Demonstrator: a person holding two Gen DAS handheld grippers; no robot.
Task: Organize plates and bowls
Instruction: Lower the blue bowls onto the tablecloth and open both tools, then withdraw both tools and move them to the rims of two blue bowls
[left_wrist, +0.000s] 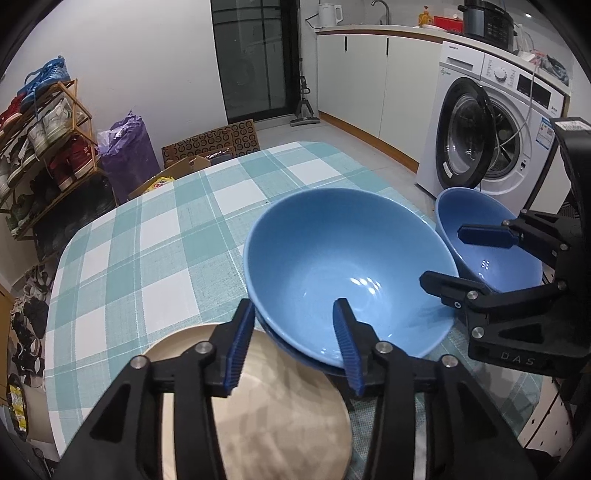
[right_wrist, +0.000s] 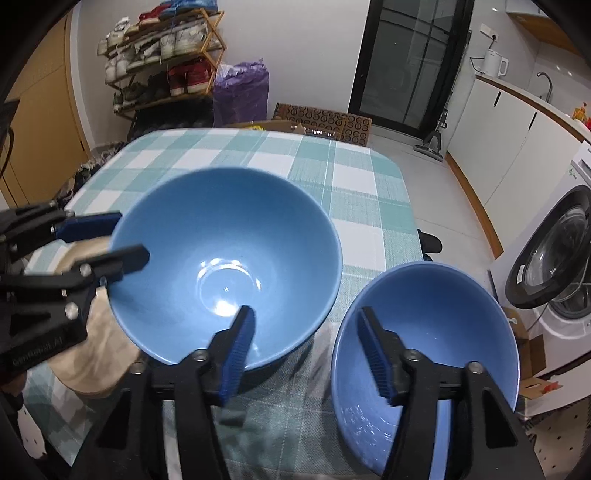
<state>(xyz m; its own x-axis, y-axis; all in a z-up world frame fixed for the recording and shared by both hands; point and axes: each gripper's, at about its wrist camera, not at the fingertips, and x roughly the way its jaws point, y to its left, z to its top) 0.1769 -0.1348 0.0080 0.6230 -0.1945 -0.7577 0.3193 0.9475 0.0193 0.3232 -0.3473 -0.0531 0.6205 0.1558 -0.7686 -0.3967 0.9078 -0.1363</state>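
Bowls nested: I had both claws apart, left claw (left_wrist: 293, 347) straddling the large bowl (left_wrist: 347, 266) rim, right claw (right_wrist: 306, 354) beside the small bowl (right_wrist: 428, 354). Next, probably stack that.

Two wrist fisheyes, close over a checked table (left_wrist: 155, 236)

Both angled steeply down across it toward the far dark door (right_wrist: 410, 62); shared: large blue bowl (left_wrist: 347, 273), smaller blue bowl (right_wrist: 424, 354), shoe rack (left_wrist: 44, 147).

Even indoor light from overhead; white glare spots inside large bowl (right_wrist: 225, 258). Soft shadows on tablecloth (left_wrist: 155, 236). Strong fisheye bending, black corners. Near fingers slightly blurred.
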